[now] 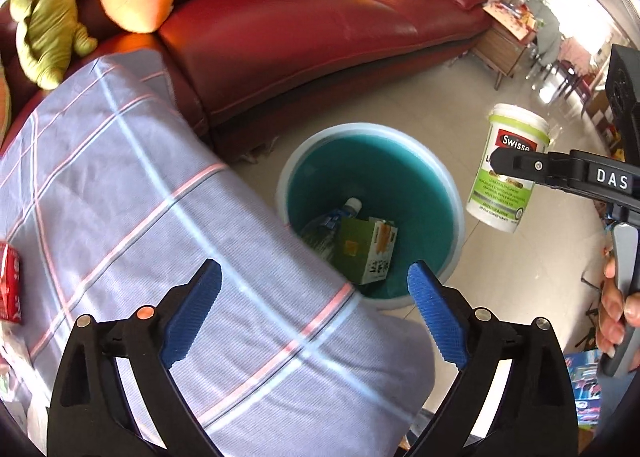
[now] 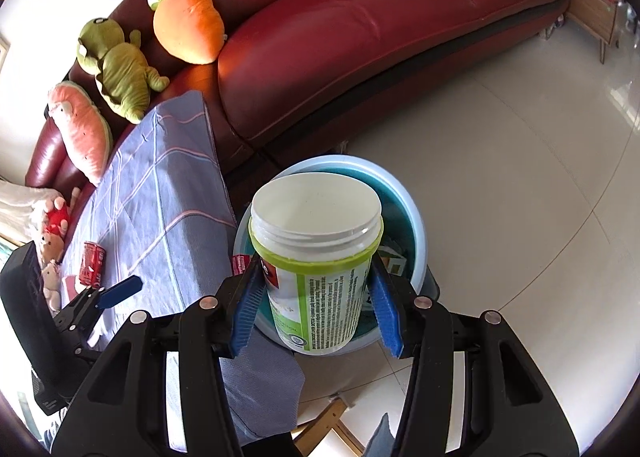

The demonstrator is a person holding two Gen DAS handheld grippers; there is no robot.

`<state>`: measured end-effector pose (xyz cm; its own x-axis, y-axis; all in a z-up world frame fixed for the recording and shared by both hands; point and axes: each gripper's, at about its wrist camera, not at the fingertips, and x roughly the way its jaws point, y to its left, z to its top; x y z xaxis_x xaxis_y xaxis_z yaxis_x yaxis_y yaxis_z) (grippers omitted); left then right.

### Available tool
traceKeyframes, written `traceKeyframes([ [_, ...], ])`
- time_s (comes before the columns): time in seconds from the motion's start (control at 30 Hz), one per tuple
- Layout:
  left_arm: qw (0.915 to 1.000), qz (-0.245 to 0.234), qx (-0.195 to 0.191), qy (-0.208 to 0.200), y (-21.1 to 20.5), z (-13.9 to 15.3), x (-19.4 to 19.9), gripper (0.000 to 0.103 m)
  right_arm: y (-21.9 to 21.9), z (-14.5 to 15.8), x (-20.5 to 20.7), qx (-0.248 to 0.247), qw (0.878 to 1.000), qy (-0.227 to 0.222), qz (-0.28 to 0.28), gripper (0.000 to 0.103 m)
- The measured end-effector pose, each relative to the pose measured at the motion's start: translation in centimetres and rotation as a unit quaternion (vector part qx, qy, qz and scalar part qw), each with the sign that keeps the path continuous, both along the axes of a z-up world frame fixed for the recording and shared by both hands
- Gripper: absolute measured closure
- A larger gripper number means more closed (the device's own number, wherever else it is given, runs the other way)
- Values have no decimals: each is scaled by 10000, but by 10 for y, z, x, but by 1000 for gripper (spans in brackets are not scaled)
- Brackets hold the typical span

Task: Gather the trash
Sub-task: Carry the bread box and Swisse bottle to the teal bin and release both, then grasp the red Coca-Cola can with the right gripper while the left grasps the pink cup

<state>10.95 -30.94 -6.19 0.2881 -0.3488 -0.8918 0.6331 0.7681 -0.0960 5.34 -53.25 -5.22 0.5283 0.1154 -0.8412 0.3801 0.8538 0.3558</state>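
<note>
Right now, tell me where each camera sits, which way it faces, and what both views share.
Left wrist: rides the open left gripper, looking down over the checked cloth into the teal bin; its own jaws show, with the right gripper and the hand at the frame's right.
Right wrist: rides the right gripper, looking down at the supplement bottle clamped above the bin; the left gripper's fingertip shows.
Shared: bin, bottle, cloth, red sofa.
</note>
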Motion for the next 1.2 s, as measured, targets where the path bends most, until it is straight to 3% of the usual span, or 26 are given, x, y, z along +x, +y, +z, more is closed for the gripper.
traceKeyframes([
  [0.17,9993,304,-190,93,35,6,6,8,19,-10,19,74,9995,238,216,53],
  [0.27,9987,433,-253,107,50,9,12,7,28,-10,27,27,9993,299,245,33],
  [0.5,9973,593,-362,226,70,13,13,7,41,-4,25,-126,9986,466,206,18],
  [0.87,9949,852,-535,78,121,29,0,7,92,11,18,-454,9953,663,546,18],
  [1.2,9878,1401,-667,-115,203,49,-4,7,188,29,41,-674,9873,640,1285,18],
])
